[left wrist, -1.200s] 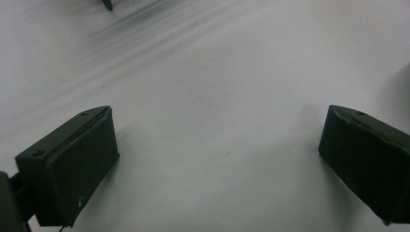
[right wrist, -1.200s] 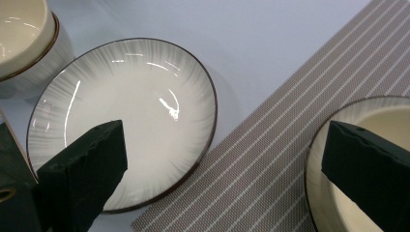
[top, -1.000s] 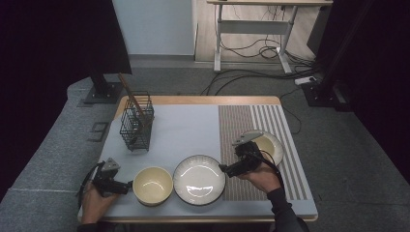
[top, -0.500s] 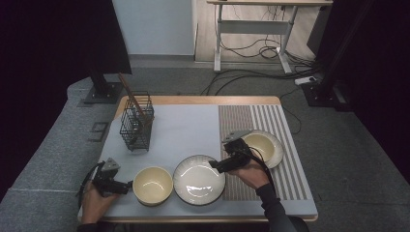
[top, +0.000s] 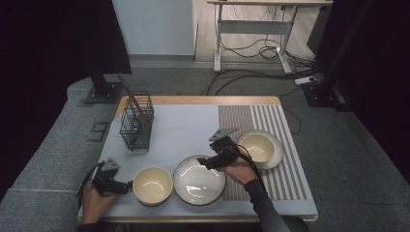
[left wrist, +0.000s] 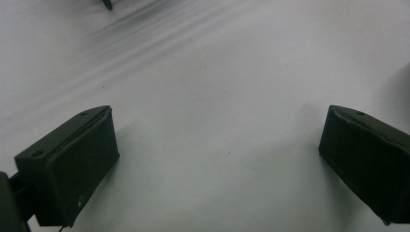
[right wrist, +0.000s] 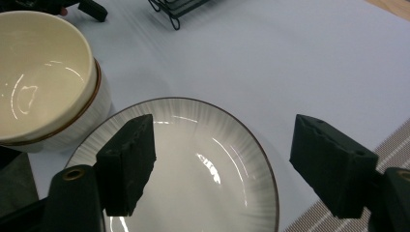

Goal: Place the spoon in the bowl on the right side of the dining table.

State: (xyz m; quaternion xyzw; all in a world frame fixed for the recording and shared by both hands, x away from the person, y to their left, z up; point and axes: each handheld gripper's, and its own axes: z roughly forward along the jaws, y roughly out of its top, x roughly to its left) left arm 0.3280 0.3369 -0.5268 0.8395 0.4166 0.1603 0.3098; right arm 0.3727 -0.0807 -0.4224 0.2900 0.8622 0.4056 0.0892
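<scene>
A white ribbed plate [top: 199,181] lies near the front of the pale mat, and a cream bowl [top: 153,185] sits just left of it. My right gripper [top: 209,162] hovers over the plate's far right rim. In the right gripper view the right gripper [right wrist: 222,121] is open; its jaws have just been closing. The plate [right wrist: 193,174] lies below the gap and no pad touches it. The cream bowl [right wrist: 43,77] is at the left there. My left gripper [top: 126,187] rests left of the bowl. The left gripper [left wrist: 217,130] is open over bare mat.
A black wire basket [top: 137,123] with wooden sticks stands at the mat's back left. A second cream bowl on a plate [top: 259,147] sits on the striped mat [top: 285,179] to the right. The wooden table edge [top: 193,100] runs along the back.
My right gripper has moved left from the bowl on the striped mat to the white plate's rim, and its jaws stand narrower. The left hand has stayed put.
</scene>
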